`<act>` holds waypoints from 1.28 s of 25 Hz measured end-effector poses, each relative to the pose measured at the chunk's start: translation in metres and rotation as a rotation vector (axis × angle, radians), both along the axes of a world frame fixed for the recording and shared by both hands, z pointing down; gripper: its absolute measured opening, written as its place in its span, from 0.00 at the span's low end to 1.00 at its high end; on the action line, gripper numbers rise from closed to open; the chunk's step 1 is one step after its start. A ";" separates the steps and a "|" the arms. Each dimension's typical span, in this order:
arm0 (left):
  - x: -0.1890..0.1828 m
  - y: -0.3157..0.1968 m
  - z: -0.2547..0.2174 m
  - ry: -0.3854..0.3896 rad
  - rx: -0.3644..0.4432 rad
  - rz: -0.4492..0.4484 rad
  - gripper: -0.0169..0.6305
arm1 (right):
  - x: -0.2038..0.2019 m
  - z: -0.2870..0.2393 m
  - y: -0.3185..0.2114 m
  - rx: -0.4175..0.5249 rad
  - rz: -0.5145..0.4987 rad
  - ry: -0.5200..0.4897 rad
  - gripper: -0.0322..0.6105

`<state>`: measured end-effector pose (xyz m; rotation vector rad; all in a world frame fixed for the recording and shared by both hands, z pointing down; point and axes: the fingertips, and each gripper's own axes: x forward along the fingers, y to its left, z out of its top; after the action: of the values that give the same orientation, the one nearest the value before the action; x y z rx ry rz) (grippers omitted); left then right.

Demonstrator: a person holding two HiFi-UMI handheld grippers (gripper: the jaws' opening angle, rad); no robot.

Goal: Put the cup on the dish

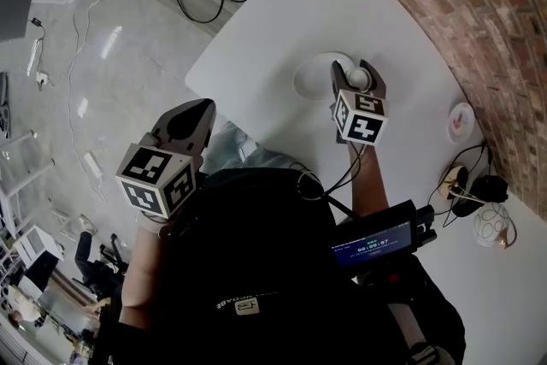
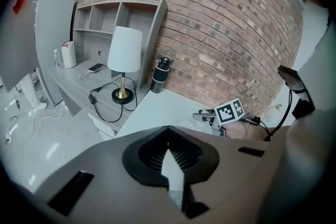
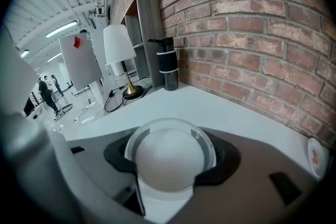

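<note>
Light flat, cool, fairly bright; ceiling strips (image 3: 62, 29) visible. Soft sheen on floor (image 1: 111, 43), white counter (image 1: 273, 30) near washed out, shadows faint. Heavy fisheye bending with dark corners in both gripper views. Cup (image 3: 169, 160) close to lens, soft-edged; brick wall (image 3: 252, 18) sharp.

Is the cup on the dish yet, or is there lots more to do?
Nearly! Done: the right tongs grip the cup, so it is picked up. In hand: the cup sits right over the dish; I can't tell if it touches. Left: set it down on the dish and let go. The left tongs are shut and empty, off to the side.
</note>
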<state>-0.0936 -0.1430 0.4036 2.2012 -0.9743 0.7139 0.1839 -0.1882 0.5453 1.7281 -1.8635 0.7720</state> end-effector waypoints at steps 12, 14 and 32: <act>-0.013 0.007 0.010 -0.014 -0.028 -0.067 0.04 | -0.004 0.030 -0.007 -0.025 -0.041 0.020 0.46; -0.015 0.009 0.012 -0.015 -0.036 -0.078 0.04 | -0.004 0.034 -0.009 -0.029 -0.042 0.023 0.46; -0.022 0.021 0.025 -0.030 -0.074 -0.129 0.04 | -0.006 0.069 -0.012 -0.072 -0.069 0.044 0.46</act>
<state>-0.1160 -0.1218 0.4284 2.0493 -1.0766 0.7132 0.1779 -0.1997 0.6139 1.6156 -1.8330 0.7591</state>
